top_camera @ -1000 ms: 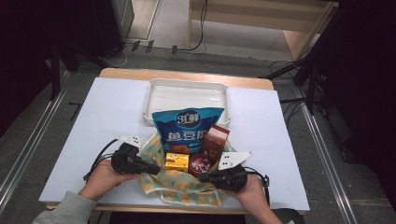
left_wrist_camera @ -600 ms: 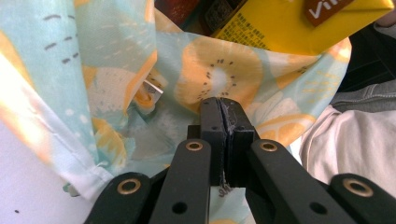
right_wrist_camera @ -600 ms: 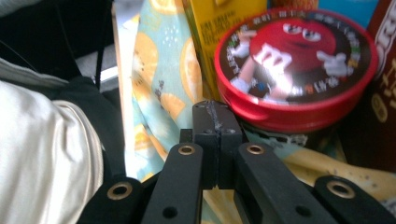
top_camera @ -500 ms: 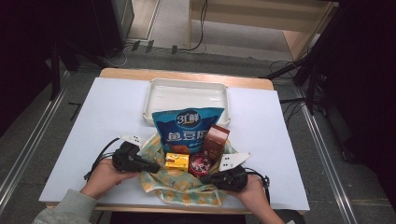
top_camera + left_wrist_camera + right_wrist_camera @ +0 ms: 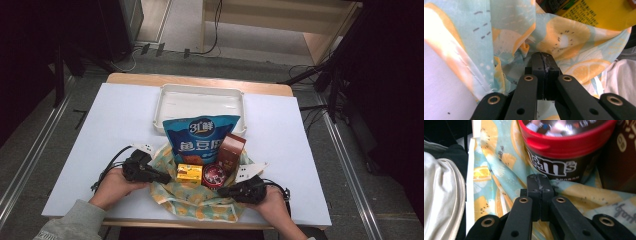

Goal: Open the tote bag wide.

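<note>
My guess is that I am gathering the snacks up in the cloth (image 5: 200, 200): the bag (image 5: 201, 140), carton (image 5: 232, 150), yellow box (image 5: 189, 173) and red-lidded tub (image 5: 215, 176) already sit on it near the table's (image 5: 115, 120) front edge, in front of the empty white tray (image 5: 200, 102), but the cloth is not yet closed over them. My left gripper (image 5: 543, 75) has its jaws pressed together on a fold at the cloth's left edge, beside the yellow box. My right gripper (image 5: 539, 195) is likewise pinched on the cloth, just in front of the tub.
</note>
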A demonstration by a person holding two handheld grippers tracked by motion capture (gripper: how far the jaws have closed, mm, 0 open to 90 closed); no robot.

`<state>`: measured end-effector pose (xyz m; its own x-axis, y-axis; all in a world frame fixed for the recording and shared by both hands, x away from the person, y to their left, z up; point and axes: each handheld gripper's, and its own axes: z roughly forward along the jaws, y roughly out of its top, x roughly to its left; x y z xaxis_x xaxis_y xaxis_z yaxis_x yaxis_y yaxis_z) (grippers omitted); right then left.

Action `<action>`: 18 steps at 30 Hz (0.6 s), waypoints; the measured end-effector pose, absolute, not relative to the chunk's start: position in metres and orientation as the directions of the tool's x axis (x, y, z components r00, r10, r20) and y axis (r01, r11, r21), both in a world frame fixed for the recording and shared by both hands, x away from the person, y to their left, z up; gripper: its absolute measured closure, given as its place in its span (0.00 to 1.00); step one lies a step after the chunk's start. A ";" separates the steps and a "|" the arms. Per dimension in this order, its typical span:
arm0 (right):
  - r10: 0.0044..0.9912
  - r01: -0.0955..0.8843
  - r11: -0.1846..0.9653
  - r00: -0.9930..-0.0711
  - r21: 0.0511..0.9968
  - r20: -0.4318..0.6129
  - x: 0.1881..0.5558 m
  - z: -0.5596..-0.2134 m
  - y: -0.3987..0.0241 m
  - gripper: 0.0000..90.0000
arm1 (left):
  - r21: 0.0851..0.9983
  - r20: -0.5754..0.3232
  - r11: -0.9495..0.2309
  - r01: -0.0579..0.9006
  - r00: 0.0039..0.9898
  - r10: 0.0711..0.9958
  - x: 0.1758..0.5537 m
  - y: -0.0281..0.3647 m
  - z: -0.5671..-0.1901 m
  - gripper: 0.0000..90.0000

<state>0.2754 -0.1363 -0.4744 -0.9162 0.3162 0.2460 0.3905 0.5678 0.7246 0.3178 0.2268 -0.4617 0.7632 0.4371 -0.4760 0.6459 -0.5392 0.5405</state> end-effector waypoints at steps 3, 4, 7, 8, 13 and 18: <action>0.324 0.401 0.575 -0.912 0.713 0.251 0.278 -0.477 -0.138 1.00 | 0.537 -0.474 -0.538 0.650 0.760 0.445 0.319 0.227 -0.463 1.00; 0.326 0.399 0.580 -0.913 0.710 0.246 0.280 -0.478 -0.139 1.00 | 0.534 -0.474 -0.538 0.652 0.758 0.448 0.319 0.227 -0.464 1.00; 0.341 0.411 0.576 -0.907 0.706 0.249 0.283 -0.480 -0.143 1.00 | 0.530 -0.473 -0.538 0.656 0.755 0.455 0.320 0.227 -0.465 1.00; 0.345 0.416 0.575 -0.904 0.705 0.252 0.284 -0.481 -0.144 1.00 | 0.529 -0.473 -0.538 0.656 0.755 0.455 0.320 0.226 -0.466 1.00; 0.357 0.427 0.567 -0.898 0.705 0.256 0.289 -0.483 -0.150 1.00 | 0.519 -0.476 -0.538 0.665 0.747 0.464 0.322 0.226 -0.468 1.00; 0.379 0.445 0.550 -0.887 0.707 0.264 0.294 -0.484 -0.155 1.00 | 0.524 -0.470 -0.529 0.667 0.745 0.474 0.324 0.228 -0.468 1.00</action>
